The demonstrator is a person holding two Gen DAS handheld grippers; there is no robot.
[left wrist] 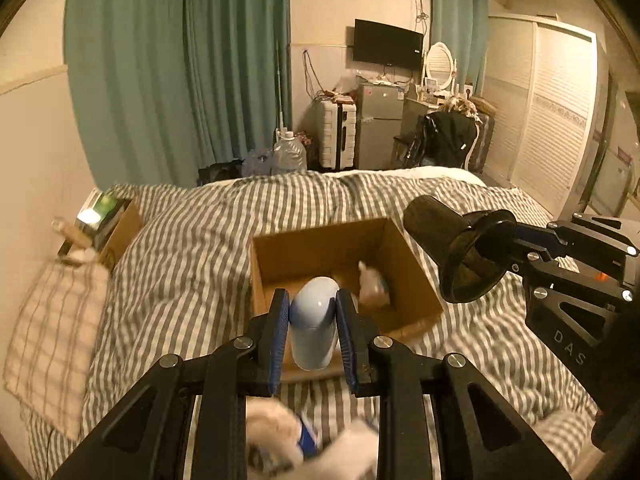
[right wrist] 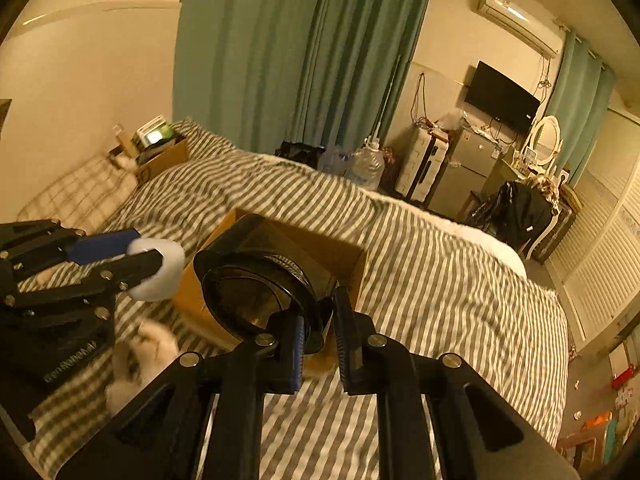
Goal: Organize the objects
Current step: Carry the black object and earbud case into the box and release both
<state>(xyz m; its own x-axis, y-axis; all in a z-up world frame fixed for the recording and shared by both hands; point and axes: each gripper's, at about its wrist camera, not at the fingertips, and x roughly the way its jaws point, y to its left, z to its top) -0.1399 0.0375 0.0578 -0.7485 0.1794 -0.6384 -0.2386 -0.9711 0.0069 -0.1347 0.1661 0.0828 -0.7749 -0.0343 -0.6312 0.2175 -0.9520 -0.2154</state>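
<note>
My left gripper (left wrist: 312,304) is shut on a pale blue-and-white rounded bottle (left wrist: 314,324), held above the near edge of an open cardboard box (left wrist: 416,276) on the striped bed. A white crumpled item (left wrist: 374,286) lies inside the box. My right gripper (right wrist: 318,312) is shut on the rim of a black cup-shaped object (right wrist: 256,276), held over the box (right wrist: 348,256). In the left wrist view the black object (left wrist: 460,248) hangs right of the box. In the right wrist view the left gripper (right wrist: 156,264) holds the bottle (right wrist: 160,268) left of the box.
White socks or cloth pieces (left wrist: 280,440) lie on the striped duvet (left wrist: 180,260) near me. A second box with books (left wrist: 116,224) sits by a checked pillow (left wrist: 52,340) at the wall. Water jugs (left wrist: 290,154) and furniture stand beyond the bed.
</note>
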